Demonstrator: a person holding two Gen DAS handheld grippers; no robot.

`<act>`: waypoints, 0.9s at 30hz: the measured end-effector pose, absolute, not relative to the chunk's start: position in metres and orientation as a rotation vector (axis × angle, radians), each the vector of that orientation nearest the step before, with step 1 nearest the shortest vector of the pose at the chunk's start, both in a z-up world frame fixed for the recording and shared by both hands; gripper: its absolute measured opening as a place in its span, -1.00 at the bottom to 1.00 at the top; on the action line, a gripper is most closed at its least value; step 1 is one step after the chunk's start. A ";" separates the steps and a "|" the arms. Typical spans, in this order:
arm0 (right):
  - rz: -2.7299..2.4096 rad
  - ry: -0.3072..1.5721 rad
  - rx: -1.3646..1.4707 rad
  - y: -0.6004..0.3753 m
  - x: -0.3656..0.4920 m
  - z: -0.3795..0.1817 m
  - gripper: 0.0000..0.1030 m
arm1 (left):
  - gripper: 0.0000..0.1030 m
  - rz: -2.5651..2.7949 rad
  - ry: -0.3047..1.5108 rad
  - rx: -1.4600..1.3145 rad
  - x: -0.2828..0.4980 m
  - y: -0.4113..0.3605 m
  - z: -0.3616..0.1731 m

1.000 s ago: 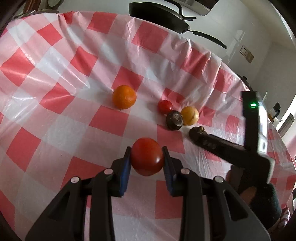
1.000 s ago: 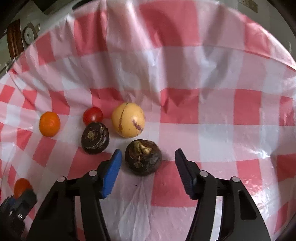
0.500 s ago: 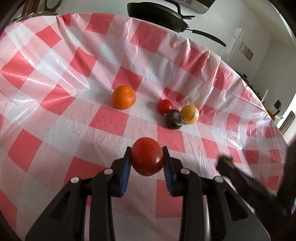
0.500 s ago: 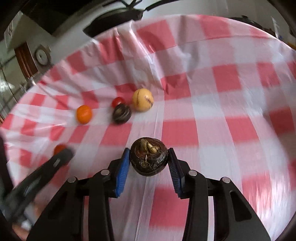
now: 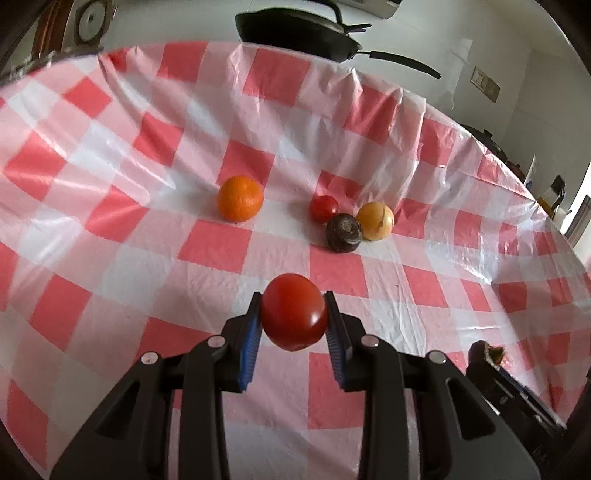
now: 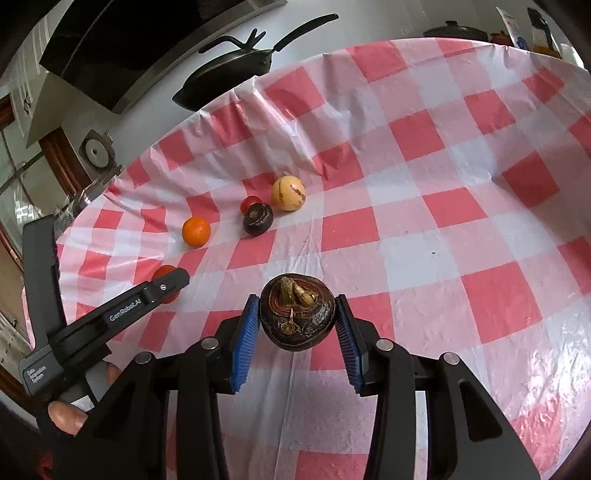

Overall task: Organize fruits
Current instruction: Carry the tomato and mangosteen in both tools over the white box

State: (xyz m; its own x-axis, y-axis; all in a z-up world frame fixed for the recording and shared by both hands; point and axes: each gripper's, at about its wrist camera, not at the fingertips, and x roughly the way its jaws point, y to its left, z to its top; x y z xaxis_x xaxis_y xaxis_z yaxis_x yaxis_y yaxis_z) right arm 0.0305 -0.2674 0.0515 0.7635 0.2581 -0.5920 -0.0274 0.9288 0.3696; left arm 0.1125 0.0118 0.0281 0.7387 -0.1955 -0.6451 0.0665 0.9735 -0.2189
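You've got a fruit in each tool right now. Your left gripper (image 5: 293,319) is pinching the big red tomato (image 5: 293,312) between its blue pads, held clear above the checked tablecloth (image 5: 110,236). Your right gripper (image 6: 295,325) is clamped on the dark brown fruit (image 6: 297,317), stem end up, also off the cloth as far as I can judge.

Further out on the table, four pieces sit waiting: the orange (image 5: 240,198) on its own to the left, and a tight cluster to its right, with the small red tomato (image 5: 324,208), the second dark fruit (image 5: 343,233) and the yellow fruit (image 5: 375,221) just beside one another, the dark one seemingly touching the yellow one.

Beyond the table's far edge there's a black frying pan (image 5: 295,33) on the counter.

No bowl, tray or basket shows in either view, so where you're sorting to I can't tell. My read: you're early to midway. Two fruits are picked up and neither is set down yet, and four are untouched on the cloth.
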 end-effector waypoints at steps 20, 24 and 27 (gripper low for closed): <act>0.306 0.670 0.348 -0.225 -0.064 0.074 -0.20 | -0.37 -0.038 0.661 -0.170 -0.043 0.057 0.044; 0.316 0.701 0.326 -0.215 -0.088 0.072 -0.20 | -0.37 -0.041 0.676 -0.129 -0.073 0.065 0.043; 0.334 0.720 0.297 -0.205 -0.101 0.070 -0.20 | -0.37 -0.026 0.676 -0.109 -0.094 0.076 0.041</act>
